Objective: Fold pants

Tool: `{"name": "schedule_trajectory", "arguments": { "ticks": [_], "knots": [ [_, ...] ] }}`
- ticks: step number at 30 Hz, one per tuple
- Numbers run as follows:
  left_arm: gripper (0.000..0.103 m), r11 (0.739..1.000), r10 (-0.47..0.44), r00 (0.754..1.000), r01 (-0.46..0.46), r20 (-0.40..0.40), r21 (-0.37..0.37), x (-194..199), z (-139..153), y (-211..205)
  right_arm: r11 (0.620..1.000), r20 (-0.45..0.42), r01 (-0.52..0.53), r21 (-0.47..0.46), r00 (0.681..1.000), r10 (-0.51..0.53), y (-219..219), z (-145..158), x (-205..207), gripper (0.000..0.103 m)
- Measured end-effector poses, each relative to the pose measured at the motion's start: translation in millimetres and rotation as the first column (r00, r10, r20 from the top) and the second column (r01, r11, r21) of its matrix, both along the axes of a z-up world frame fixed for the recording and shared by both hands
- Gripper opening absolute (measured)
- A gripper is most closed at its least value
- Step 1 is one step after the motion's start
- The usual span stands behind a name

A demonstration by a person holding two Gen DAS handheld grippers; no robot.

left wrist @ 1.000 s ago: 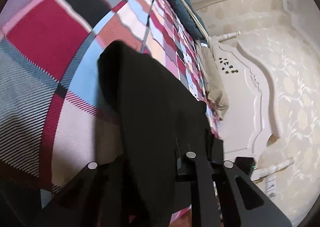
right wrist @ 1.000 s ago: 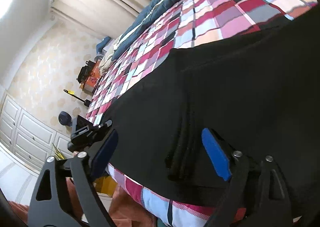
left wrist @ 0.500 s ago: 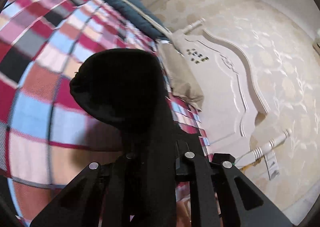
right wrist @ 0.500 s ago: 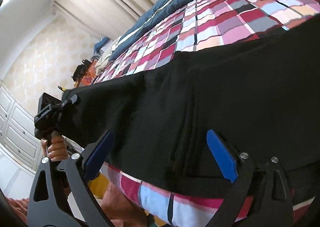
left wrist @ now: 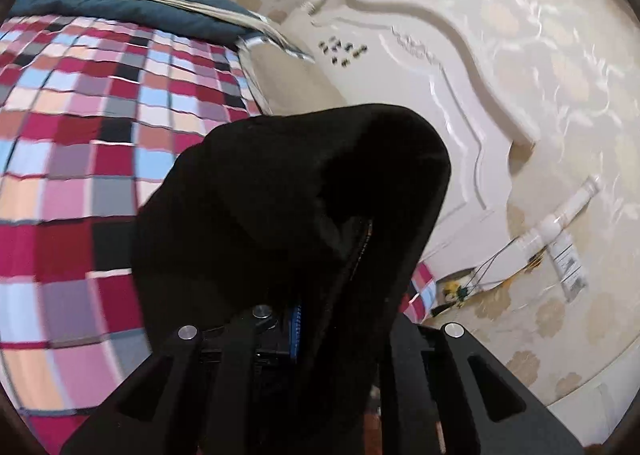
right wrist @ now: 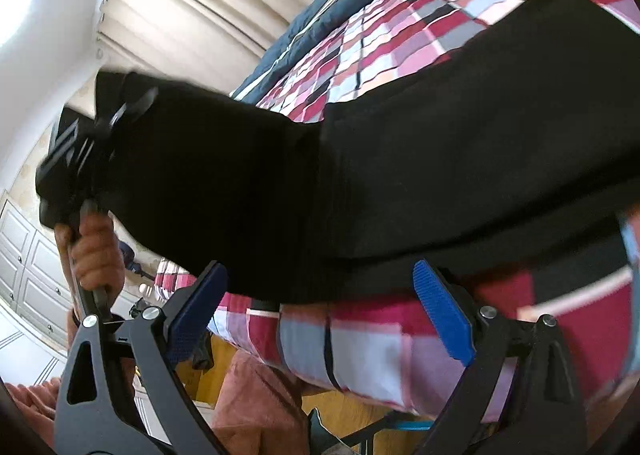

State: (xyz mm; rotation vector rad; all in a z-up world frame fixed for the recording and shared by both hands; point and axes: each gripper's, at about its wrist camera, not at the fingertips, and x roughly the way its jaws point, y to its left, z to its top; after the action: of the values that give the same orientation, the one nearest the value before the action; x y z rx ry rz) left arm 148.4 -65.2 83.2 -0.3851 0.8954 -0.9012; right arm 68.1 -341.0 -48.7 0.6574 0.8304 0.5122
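Two handheld grippers work over a bed covered with a plaid spread of red, pink, blue and grey squares. Black pants lie across the near edge of the bed, with one end lifted off it toward the left of the right wrist view. The left gripper has its jaws closed tight on that lifted end, so the dark cloth bulges up over them and hides most of the fingers; a strip of blue pad shows between the cloth and the frame. In the right wrist view, a hand holds the left gripper by its handle, raised above the bed edge. The right gripper has its jaws spread wide, blue pads apart, with nothing between them; it sits just in front of the pants near the mattress edge, not touching the cloth. A dark blue quilt lies along the far side of the bed, and a white carved headboard stands at its head.
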Motion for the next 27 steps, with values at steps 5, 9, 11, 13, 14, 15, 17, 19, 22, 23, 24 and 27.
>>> {"name": "schedule_trajectory", "arguments": {
  "ticks": [5, 9, 11, 13, 14, 15, 17, 19, 22, 23, 24, 27],
  "knots": [
    [0.014, 0.995, -0.028, 1.0, 0.028, 0.0, 0.1, 6.7, -11.2, -68.4, 0.999, 0.003, 0.042, 0.017, 0.999, -0.042, -22.9, -2.4, -18.9, 0.094],
    [0.014, 0.988, -0.051, 0.997, 0.059, -0.06, 0.145, 15.0, -34.8, -118.7, 0.995, -0.008, 0.092, 0.046, 0.996, -0.092, -44.5, -9.1, -33.1, 0.094],
    [0.014, 0.978, -0.053, 0.996, 0.067, -0.073, 0.198, 15.5, -48.6, -145.5, 0.991, -0.012, 0.12, 0.054, 0.993, -0.119, -56.1, -12.5, -40.6, 0.094],
    [0.014, 0.966, -0.05, 0.996, 0.068, -0.08, 0.251, 15.7, -63.1, -167.1, 0.987, -0.018, 0.149, 0.064, 0.989, -0.149, -68.3, -15.4, -48.8, 0.094],
    [0.014, 0.96, -0.044, 0.995, 0.066, -0.086, 0.271, 16.6, -69.2, -174.1, 0.984, -0.022, 0.161, 0.07, 0.987, -0.16, -73.2, -16.4, -53.3, 0.094],
    [0.014, 0.955, -0.037, 0.995, 0.062, -0.093, 0.289, 17.0, -75.5, -181.8, 0.982, -0.028, 0.175, 0.077, 0.984, -0.173, -78.4, -18.5, -55.8, 0.094],
    [0.015, 0.942, -0.019, 0.994, 0.052, -0.104, 0.331, 16.8, -88.8, -195.4, 0.976, -0.038, 0.202, 0.085, 0.979, -0.199, -88.0, -22.0, -62.8, 0.094],
    [0.015, 0.929, -0.011, 0.997, 0.041, -0.081, 0.368, 14.9, -94.6, -206.4, 0.972, -0.044, 0.219, 0.091, 0.975, -0.216, -95.2, -24.3, -70.4, 0.094],
    [0.02, 0.911, -0.025, 0.999, 0.031, -0.02, 0.411, 5.9, -93.2, -219.8, 0.965, -0.047, 0.229, 0.128, 0.973, -0.224, -100.9, -25.3, -76.7, 0.094],
    [0.025, 0.911, -0.029, 1.0, 0.031, -0.011, 0.412, 4.5, -92.7, -222.7, 0.963, -0.049, 0.231, 0.136, 0.973, -0.227, -100.8, -25.9, -75.6, 0.094],
    [0.032, 0.915, -0.031, 0.999, 0.032, -0.011, 0.403, 4.2, -92.0, -224.0, 0.961, -0.048, 0.238, 0.143, 0.971, -0.233, -102.7, -25.3, -77.4, 0.094],
    [0.049, 0.936, -0.024, 1.0, 0.029, -0.017, 0.35, -0.7, -88.9, -228.2, 0.96, -0.039, 0.256, 0.115, 0.967, -0.253, -104.9, -23.8, -78.9, 0.094]
  ]
}}
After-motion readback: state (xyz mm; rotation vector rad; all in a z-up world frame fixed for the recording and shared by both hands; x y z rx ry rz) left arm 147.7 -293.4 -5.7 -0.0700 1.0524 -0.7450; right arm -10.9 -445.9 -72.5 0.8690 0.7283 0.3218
